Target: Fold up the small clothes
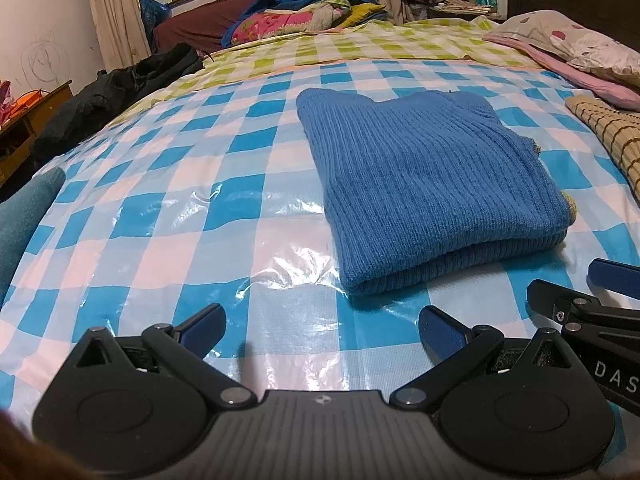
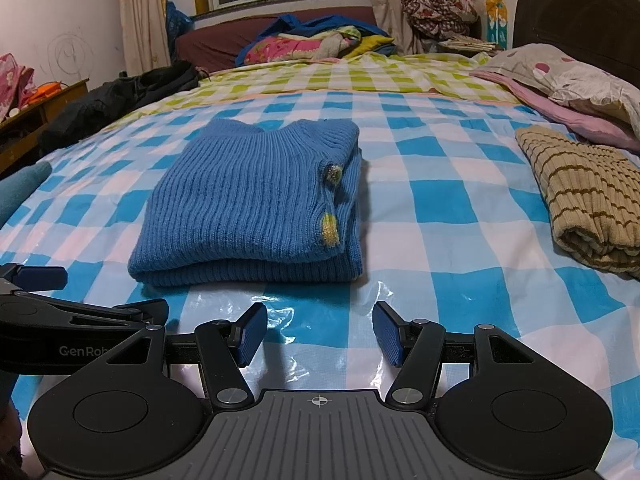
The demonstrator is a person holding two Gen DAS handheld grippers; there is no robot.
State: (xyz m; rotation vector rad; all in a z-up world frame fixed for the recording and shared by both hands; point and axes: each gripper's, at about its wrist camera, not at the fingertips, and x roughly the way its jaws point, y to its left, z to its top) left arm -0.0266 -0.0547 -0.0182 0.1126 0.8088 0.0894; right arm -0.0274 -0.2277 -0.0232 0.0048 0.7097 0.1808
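Observation:
A blue ribbed knit sweater [image 1: 424, 192] lies folded into a flat rectangle on the blue-and-white checked plastic sheet [image 1: 168, 184] over the bed. It also shows in the right wrist view [image 2: 256, 204], with two yellowish patches at its right edge. My left gripper [image 1: 322, 330] is open and empty, just in front of the sweater's near edge. My right gripper [image 2: 320, 330] is open and empty, in front of the sweater's near right corner. Each gripper shows at the side of the other's view, the right one in the left wrist view [image 1: 592, 316].
A folded beige striped knit [image 2: 584, 204] lies to the right on the sheet. Pillows and pink cloth [image 2: 568, 88] lie at the far right. A black garment [image 2: 120, 100] lies at the left edge. A pile of colourful bedding [image 2: 316, 42] sits at the back. A teal cloth [image 1: 24, 216] lies at near left.

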